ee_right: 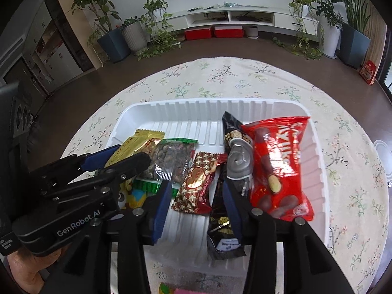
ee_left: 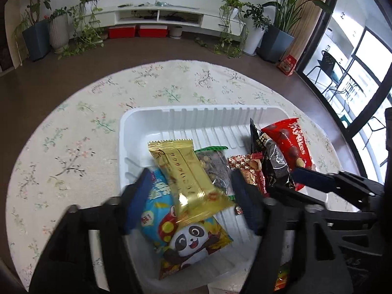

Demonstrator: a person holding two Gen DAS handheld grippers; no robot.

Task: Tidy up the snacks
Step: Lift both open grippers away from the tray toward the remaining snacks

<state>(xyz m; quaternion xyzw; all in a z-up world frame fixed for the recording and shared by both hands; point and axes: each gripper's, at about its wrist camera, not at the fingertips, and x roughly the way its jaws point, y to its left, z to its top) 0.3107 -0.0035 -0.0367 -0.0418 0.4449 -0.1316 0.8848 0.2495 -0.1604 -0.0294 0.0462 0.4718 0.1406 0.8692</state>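
A white ribbed tray (ee_left: 196, 116) (ee_right: 316, 152) on the round floral table holds several snacks. My left gripper (ee_left: 189, 186) is open above the tray's left part, its jaws either side of a gold wafer pack (ee_left: 188, 176) that lies on a blue panda bag (ee_left: 188, 240). It also shows in the right wrist view (ee_right: 120, 156). My right gripper (ee_right: 196, 191) is open, straddling a brown-and-red candy pack (ee_right: 196, 183) and a black pack (ee_right: 223, 223). A red chocolate bag (ee_right: 279, 169) (ee_left: 291, 144) lies at the right. A clear nut pack (ee_right: 169, 161) (ee_left: 215, 166) lies mid-tray.
The table carries a floral cloth (ee_left: 73, 134). A colourful packet (ee_right: 171, 289) lies on the cloth below the tray's near rim. A white disc (ee_right: 382, 147) sits at the table's right edge. Potted plants and a TV stand line the far wall.
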